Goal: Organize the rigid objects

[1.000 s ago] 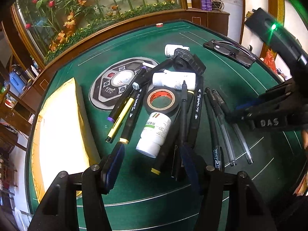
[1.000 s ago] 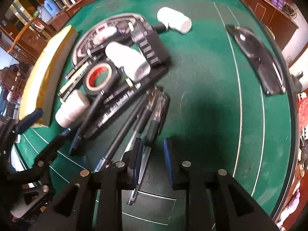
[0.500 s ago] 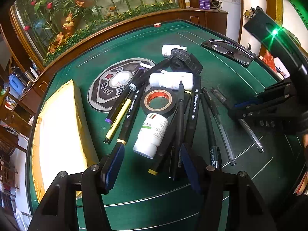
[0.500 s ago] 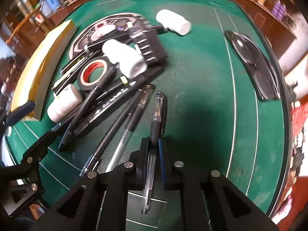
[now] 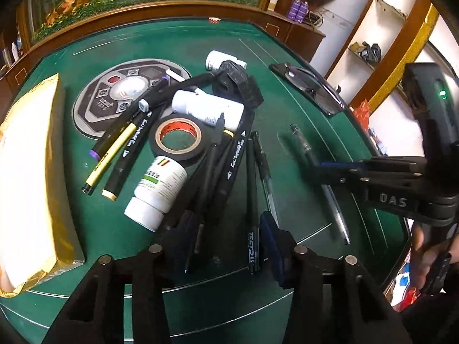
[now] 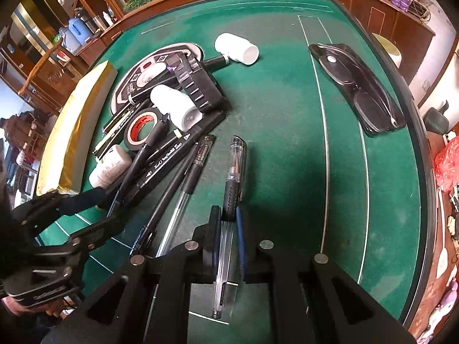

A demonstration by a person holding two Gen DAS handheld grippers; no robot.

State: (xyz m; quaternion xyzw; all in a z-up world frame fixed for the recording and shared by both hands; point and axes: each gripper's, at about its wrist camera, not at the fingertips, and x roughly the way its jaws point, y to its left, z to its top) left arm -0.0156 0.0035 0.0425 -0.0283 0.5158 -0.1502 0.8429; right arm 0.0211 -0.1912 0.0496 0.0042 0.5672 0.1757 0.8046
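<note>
A heap of pens, markers, white bottles and a roll of black tape (image 5: 178, 139) lies on the green table (image 5: 258, 43). My right gripper (image 6: 228, 223) is shut on a clear gel pen (image 6: 233, 177) with a black grip, a little to the right of the heap; the pen also shows in the left wrist view (image 5: 304, 149). My left gripper (image 5: 226, 233) is open, low over the near ends of the black markers (image 5: 235, 160). A white bottle (image 5: 157, 192) lies just ahead of its left finger.
A gold-wrapped box (image 5: 31, 172) lies at the left. A round control panel (image 5: 126, 91) is set in the table behind the heap. A black glasses case (image 6: 358, 86) lies at the far right. A black bit holder (image 6: 198, 83) and another bottle (image 6: 236, 48) lie farther back.
My right gripper has shut on the clear gel pen and pulled it right, away from the other pens. My left gripper has moved forward and right over the marker ends.
</note>
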